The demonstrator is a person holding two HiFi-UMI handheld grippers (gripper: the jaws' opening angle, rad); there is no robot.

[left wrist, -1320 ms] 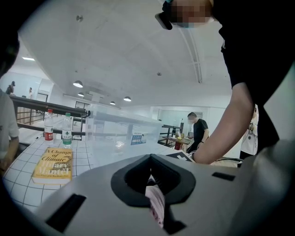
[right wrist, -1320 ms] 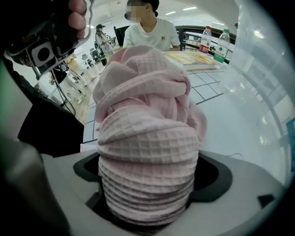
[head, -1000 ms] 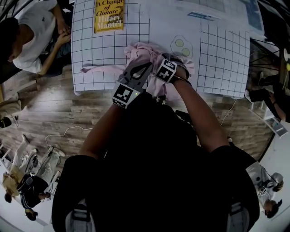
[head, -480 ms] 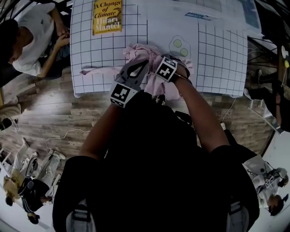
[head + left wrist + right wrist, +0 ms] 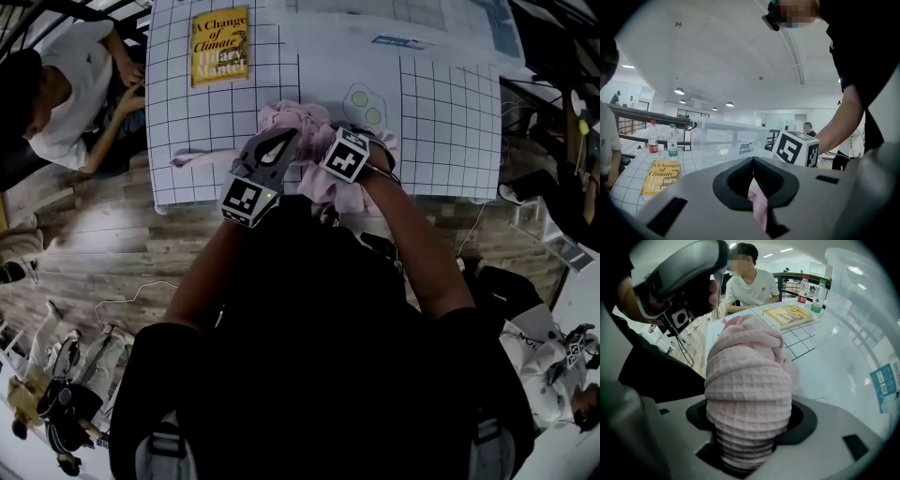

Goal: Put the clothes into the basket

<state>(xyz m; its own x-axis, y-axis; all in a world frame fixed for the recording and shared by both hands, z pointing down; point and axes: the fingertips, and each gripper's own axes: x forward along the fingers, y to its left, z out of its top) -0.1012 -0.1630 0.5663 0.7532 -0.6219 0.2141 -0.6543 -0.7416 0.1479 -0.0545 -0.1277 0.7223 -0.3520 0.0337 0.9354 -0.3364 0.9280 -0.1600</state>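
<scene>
Table: a white top (image 5: 347, 56) with black-gridded mats (image 5: 450, 122), its near edge next to the person holding the grippers.
Clear plastic basket (image 5: 862, 296): stands on the table beyond the garment; none of the pink cloth can be seen in it.
Bystander (image 5: 66, 84): in a white shirt, seated at the table's left corner.
Pink garment (image 5: 291, 117): waffle-knit and heaped at the near edge of the table. One strip trails left across the grid, and both grippers have hold of the heap.
Right gripper (image 5: 747, 446): the jaws are closing, and a thick bunch of the pink cloth is squeezed into pleats between them, with more piled above.
Left gripper (image 5: 757, 197): the jaws are nearly together, pinching a thin fold of the same cloth, just beside the right gripper's marker cube.
Book (image 5: 219, 45): yellow cover, lying flat on the left mat, well apart from the heap.
Bottles (image 5: 817, 296): two, upright beyond the book.
</scene>
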